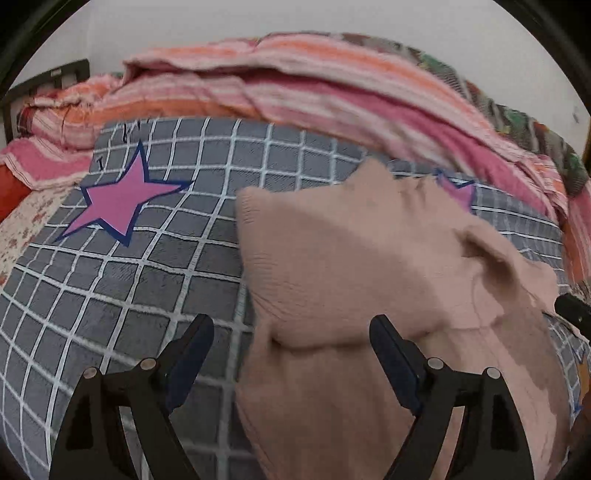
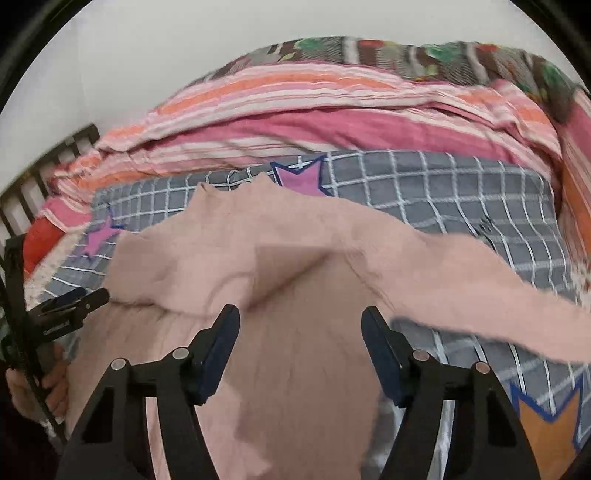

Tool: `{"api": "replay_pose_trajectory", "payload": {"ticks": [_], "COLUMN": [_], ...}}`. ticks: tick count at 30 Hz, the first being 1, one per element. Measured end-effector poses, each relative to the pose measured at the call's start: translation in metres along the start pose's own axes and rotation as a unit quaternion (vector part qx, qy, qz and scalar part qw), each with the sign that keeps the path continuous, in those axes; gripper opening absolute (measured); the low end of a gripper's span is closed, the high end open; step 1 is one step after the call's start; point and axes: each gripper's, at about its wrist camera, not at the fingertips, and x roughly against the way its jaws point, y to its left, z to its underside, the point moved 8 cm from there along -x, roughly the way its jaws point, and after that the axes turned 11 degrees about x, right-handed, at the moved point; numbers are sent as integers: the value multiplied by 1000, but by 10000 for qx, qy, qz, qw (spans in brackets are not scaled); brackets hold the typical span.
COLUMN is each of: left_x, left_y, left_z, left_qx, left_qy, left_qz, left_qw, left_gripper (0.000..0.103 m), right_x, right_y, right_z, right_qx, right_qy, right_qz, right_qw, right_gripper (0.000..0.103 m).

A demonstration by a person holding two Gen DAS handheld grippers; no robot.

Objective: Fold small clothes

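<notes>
At the bottom of each frame, the left gripper and right gripper are held with fingers apart, nothing clamped. The pink knit sweater is spread across frame centre on the grey checked blanket. A fold is judged under way; a sleeve or hem must be gripped next. Striped bedding lies beyond

garment: a dusty-pink knitted sweater, rumpled, partly folded over itself, lying right of centre on the bed
surface: a grey blanket with a white grid and a pink star outlined in navy on its far left
left gripper: black fingers spread wide, nothing pinched; the sweater's left edge lies between them
far side: a heaped pink-and-orange striped quilt against a pale wall
right edge: a black tip, near the sweater
</notes>
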Motion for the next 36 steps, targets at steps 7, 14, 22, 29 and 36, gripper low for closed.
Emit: {"api": "replay_pose_trajectory", "payload": {"ticks": [7,14,22,29,36], "left_x": [-26,-26,-25,-44,-40], "left_y": [7,12,12,5,26], "left_z": [-1,0,-19,-39,-27], "left_qx": [22,237,357,86,350], "left_qy": [161,126,72,64,78], "left_qz": [-40,224,476,393,137], "left_qw": [9999,9994,9982,9992,9993], "left_gripper": [85,85,85,14,27], "right_x": [-58,-81,-64,-71,-72], "right_y": [19,-16,-71,-72,-87], "right_z": [-34,-23,0,-3,3], "right_qx": [294,-42,-757,-794,-691], "right_qy": [334,751,690,620,694], "right_qz": [239,352,84,-147,120], "right_qw": [9987,9965,9947,9948,9951], "right_gripper": [68,21,33,29,27]}}
